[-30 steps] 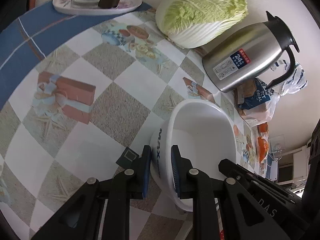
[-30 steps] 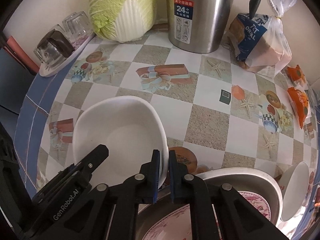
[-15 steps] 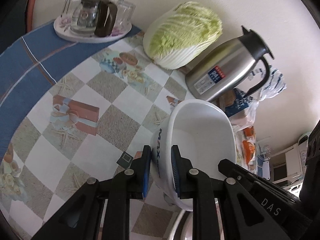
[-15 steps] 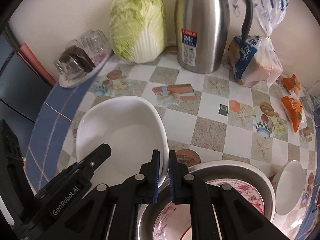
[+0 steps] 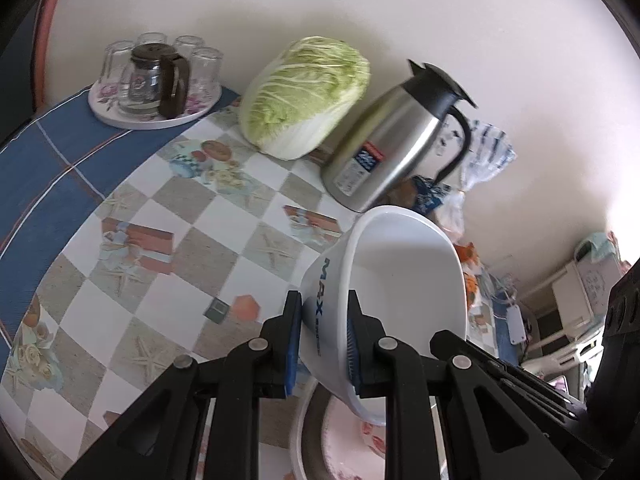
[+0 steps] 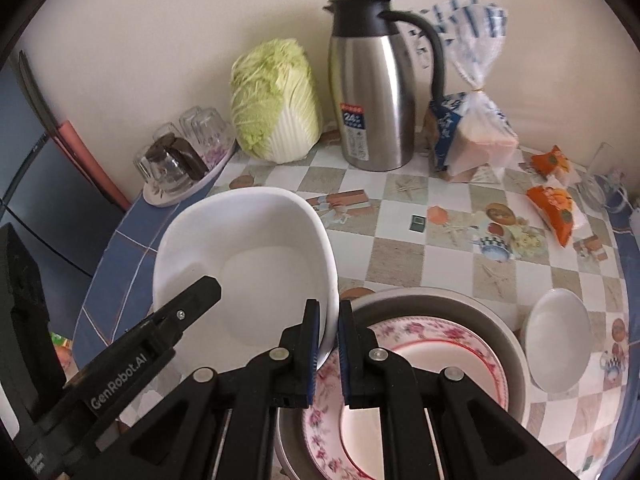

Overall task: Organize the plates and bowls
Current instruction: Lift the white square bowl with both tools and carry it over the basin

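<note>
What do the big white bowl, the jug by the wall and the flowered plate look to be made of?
Big white bowl: probably melamine or glazed ceramic; smooth, evenly white, thin rim, printed lettering outside. Cannot tell which.
Jug: brushed steel body with long streaked reflections; black lid and handle look plastic.
Flowered plate: glazed ceramic or melamine, glossy, with a pink flower pattern around the rim.

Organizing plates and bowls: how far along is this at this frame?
Done: a floral plate already sits inside the grey metal basin. In hand: both the left gripper and the right gripper clamp opposite rims of the large white bowl, held above the table beside the basin. Left: that bowl is not set down, and a small white bowl sits alone on the tablecloth.
</note>
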